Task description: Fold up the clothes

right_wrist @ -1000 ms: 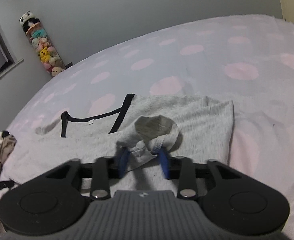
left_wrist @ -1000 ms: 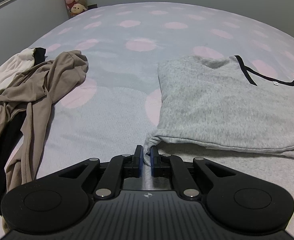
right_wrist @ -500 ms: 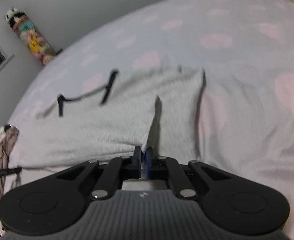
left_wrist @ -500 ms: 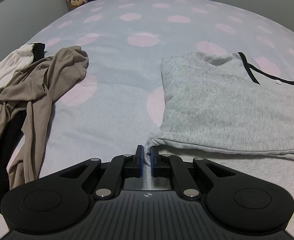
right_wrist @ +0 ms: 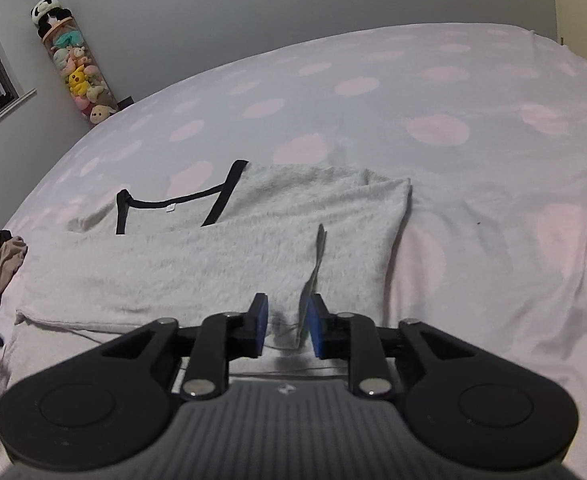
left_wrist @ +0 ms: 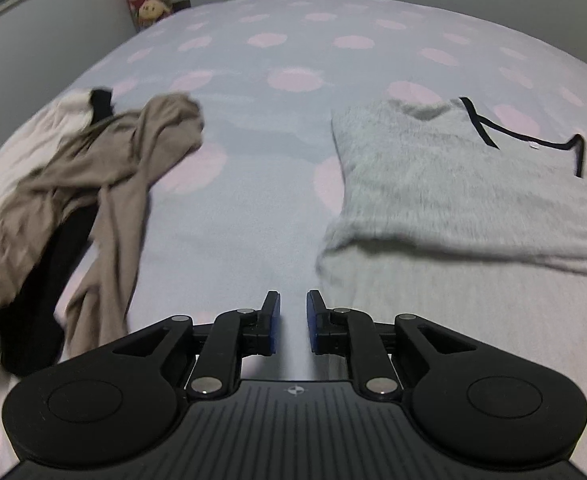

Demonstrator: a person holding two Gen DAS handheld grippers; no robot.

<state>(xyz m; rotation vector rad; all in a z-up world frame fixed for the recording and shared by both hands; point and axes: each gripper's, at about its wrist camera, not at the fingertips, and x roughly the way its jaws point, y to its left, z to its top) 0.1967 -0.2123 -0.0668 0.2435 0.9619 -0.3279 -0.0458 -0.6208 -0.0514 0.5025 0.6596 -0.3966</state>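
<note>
Both tongs have just been opening, the left tongs [left_wrist: 293,306] empty and the right tongs [right_wrist: 284,312] loosely straddling a ridge of the grey top [right_wrist: 221,256], which could snag and undo the fold.

Grey top [right_wrist: 253,256] looks like fuzzy knit cloth, the bedspread [left_wrist: 261,208] soft matt fleece (pink dots), tan garment [left_wrist: 125,168] thin, smooth fabric.
</note>
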